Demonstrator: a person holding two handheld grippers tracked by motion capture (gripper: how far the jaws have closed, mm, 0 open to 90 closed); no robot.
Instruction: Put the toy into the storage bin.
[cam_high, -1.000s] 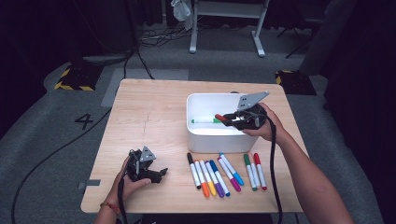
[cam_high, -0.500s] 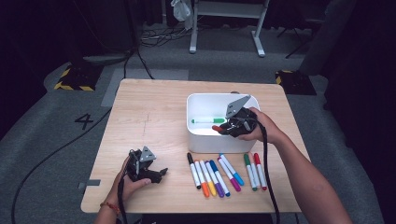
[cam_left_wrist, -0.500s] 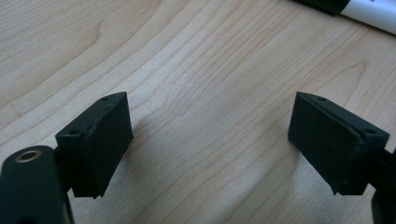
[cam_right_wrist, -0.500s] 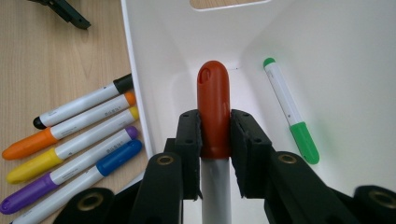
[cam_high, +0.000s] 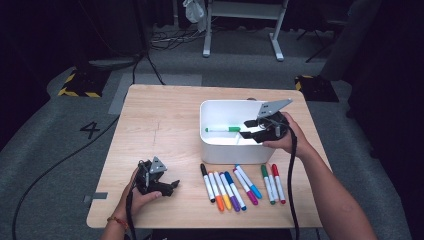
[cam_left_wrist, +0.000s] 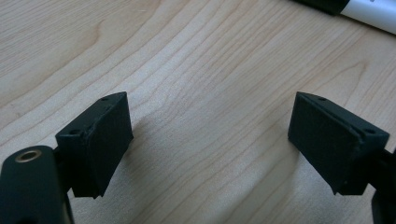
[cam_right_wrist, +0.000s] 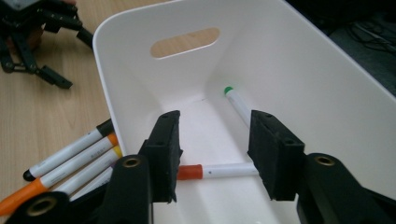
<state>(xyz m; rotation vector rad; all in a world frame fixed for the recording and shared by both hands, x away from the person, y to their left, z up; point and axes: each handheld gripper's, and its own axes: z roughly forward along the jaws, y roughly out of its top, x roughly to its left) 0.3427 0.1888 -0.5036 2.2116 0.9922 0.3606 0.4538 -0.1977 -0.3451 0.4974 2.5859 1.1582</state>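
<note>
Below the right gripper's (cam_right_wrist: 212, 154) just-opened fingers, a red marker (cam_right_wrist: 215, 171) lay released in the bin (cam_right_wrist: 289, 60); fetching another marker seemed next.

Blk grippers (cam_high: 254, 129), poss. beaded bracelet (cam_high: 114, 220).

The left half of the table (cam_high: 160, 125) lies bare, wide room for a hand to pass. The white bin (cam_high: 220, 150) walls off the right middle, its high sides closing round the right gripper (cam_high: 250, 129). A row of markers (cam_high: 240, 182) crowds the front edge beside the left gripper (cam_high: 170, 186).
</note>
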